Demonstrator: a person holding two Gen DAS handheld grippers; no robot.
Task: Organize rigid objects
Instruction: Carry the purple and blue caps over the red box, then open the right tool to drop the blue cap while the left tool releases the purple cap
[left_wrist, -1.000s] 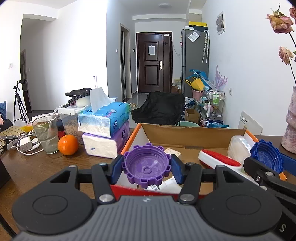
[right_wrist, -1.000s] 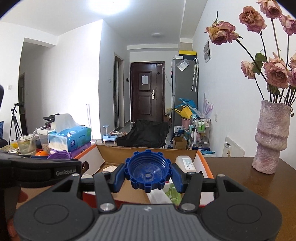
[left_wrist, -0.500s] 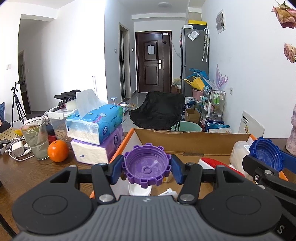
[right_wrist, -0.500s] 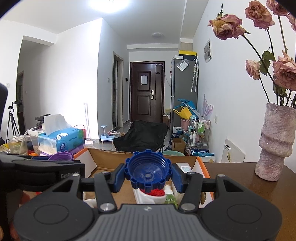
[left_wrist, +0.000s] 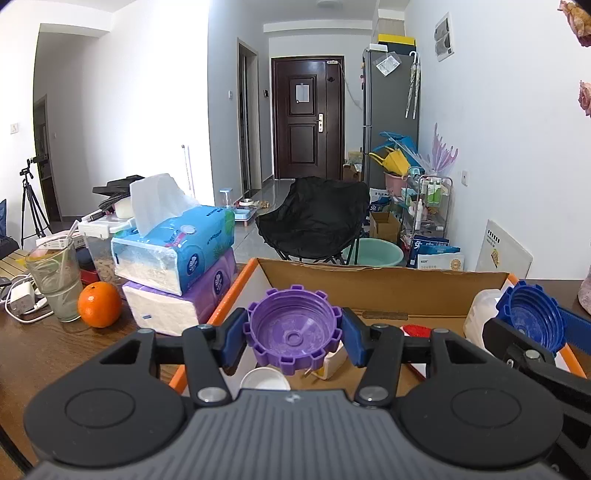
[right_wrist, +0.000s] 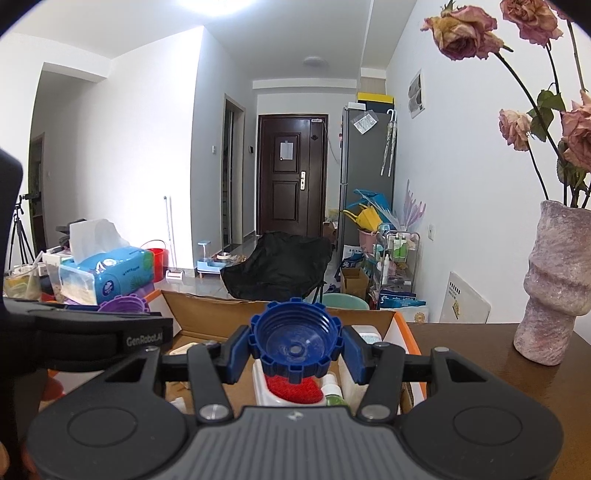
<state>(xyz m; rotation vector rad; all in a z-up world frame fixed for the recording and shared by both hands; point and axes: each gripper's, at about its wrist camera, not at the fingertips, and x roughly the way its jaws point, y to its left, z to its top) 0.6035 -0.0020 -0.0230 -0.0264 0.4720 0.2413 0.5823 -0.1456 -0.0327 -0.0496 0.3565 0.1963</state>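
The left gripper clamps a purple cap between its blue pads, hollow side toward the camera. The right gripper clamps a blue cap the same way. Both caps hang over the open cardboard box, purple near its left wall, blue toward its right side.

The box already holds a red-topped white item, a small green bottle, a white lid and a white bottle.

Risks, as I judge them: the notched cap rims are held only at two points, so a tilt could let a cap twist out. Dropped from here, a cap could bounce off the clutter, or the purple one could clip the orange left edge and land by the tissue packs. The grippers are close together and could knock each other.
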